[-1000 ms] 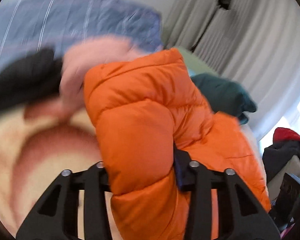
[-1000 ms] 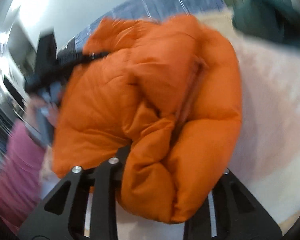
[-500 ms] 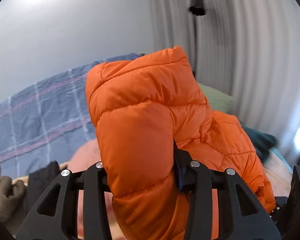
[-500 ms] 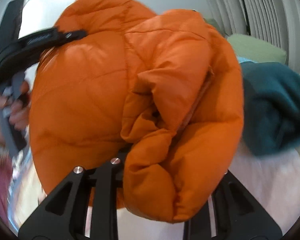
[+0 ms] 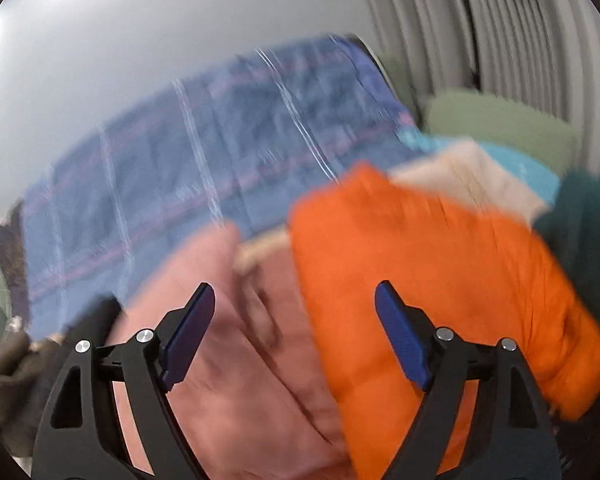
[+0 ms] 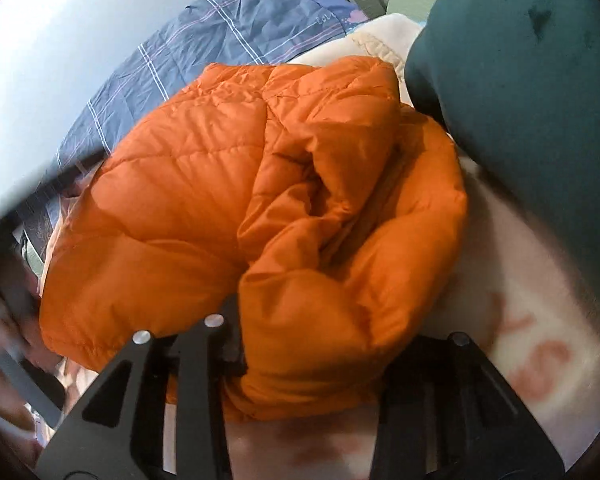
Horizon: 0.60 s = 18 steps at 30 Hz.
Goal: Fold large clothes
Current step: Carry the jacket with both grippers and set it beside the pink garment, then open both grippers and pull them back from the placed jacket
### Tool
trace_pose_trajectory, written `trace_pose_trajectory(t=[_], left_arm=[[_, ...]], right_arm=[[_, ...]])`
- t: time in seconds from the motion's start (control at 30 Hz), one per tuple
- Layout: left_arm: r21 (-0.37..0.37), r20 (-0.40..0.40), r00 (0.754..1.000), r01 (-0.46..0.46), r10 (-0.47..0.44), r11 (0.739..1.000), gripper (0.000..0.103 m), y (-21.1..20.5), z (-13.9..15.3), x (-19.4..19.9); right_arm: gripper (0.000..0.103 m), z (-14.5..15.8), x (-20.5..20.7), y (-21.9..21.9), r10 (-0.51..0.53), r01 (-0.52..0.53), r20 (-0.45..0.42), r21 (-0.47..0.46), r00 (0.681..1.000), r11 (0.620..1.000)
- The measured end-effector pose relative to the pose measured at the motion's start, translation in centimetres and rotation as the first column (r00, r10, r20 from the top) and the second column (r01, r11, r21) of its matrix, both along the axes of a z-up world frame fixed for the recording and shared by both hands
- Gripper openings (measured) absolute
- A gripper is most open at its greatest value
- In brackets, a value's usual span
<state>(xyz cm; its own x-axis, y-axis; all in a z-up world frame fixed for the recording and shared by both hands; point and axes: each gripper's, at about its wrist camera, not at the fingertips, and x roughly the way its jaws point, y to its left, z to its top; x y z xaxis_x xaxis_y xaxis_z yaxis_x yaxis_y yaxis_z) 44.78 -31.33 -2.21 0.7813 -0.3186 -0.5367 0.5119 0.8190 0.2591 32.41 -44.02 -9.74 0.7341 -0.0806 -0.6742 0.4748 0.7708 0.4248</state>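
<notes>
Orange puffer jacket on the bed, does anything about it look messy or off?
The orange puffer jacket is bunched into a loose, lumpy bundle rather than a flat fold, one puffy roll bulging toward the right tongs, whose jaws are opening around it. It butts against the dark green garment.

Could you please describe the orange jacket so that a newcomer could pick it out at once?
On the bed, before the blue plaid bedding, lies the folded orange jacket. It is puffy and quilted, unlike the dark teal garment beside it.
</notes>
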Motion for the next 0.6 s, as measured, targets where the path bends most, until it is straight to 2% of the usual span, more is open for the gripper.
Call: trace_pose_trajectory(t=[0.1,0.23,0.3,0.47,0.6], left_arm=[[-0.021,0.038,0.999,-0.004,0.005,1.000,0.082,0.6,-0.8,-1.2],[-0.054,-0.032,0.999,0.004,-0.006,0.999,0.083,1.8,0.5,-2.6],[-0.046,-0.035,0.999,0.008,-0.009,0.999,0.083,2.3,0.8,-4.0],[-0.092,-0.080,0.996,0.033,-0.040,0.995,0.087,7.0,1.9,-10.1],[-0.128,-0.058,0.996,0.062,-0.070,0.990,0.091,12.2,3.5,-16.7]], right_arm=[[0.040,0.0,-0.3,0.0,-0.001,0.001,0.004,0.005,1.000,1.000],[0.043,-0.6,-1.7,-0.5,0.006,-0.007,0.033,0.028,0.999,1.000],[0.043,-0.9,-1.9,-0.7,0.016,-0.017,0.047,0.027,0.999,0.999],[0.045,-1.3,-2.8,-0.5,0.018,-0.019,0.048,0.008,0.999,1.000],[0.049,-1.0,-3.6,-0.1,-0.008,0.008,0.036,-0.017,0.999,1.000]])
